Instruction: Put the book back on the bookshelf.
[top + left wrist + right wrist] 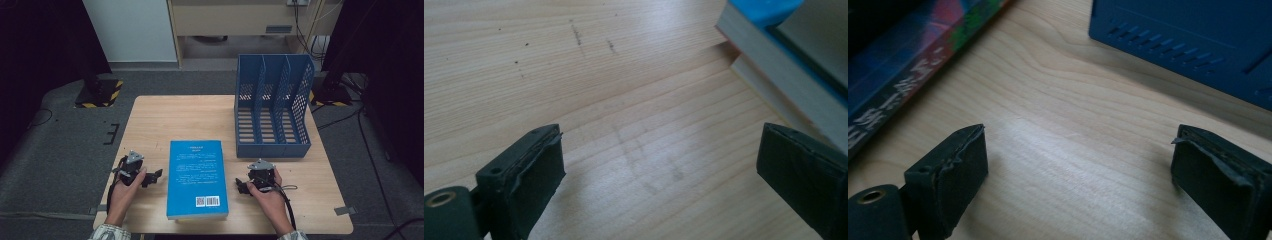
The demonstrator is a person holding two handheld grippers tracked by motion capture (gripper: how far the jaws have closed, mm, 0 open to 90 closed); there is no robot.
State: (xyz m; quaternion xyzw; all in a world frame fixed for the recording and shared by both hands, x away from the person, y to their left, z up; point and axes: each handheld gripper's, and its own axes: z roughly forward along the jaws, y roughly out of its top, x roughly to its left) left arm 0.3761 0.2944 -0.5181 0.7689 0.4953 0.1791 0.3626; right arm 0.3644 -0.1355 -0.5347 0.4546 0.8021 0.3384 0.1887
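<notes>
A thick blue book (197,179) lies flat on the wooden table (170,115), its barcode end toward the near edge. A blue three-slot file holder (272,107) stands at the back right. My left gripper (156,175) rests on the table just left of the book, open, with bare wood between its jaws; the book's page edge (774,75) runs along the upper right of the left gripper view. My right gripper (241,186) sits right of the book, open and holding nothing. In its view the book's spine (908,75) is at left and the file holder's base (1193,45) at upper right.
The table's near edge runs just below both hands. Around the table lies grey carpet (65,150) with cables (370,150), and a black stand foot with yellow striping (100,92) sits at the back left. Bare wood lies behind the book.
</notes>
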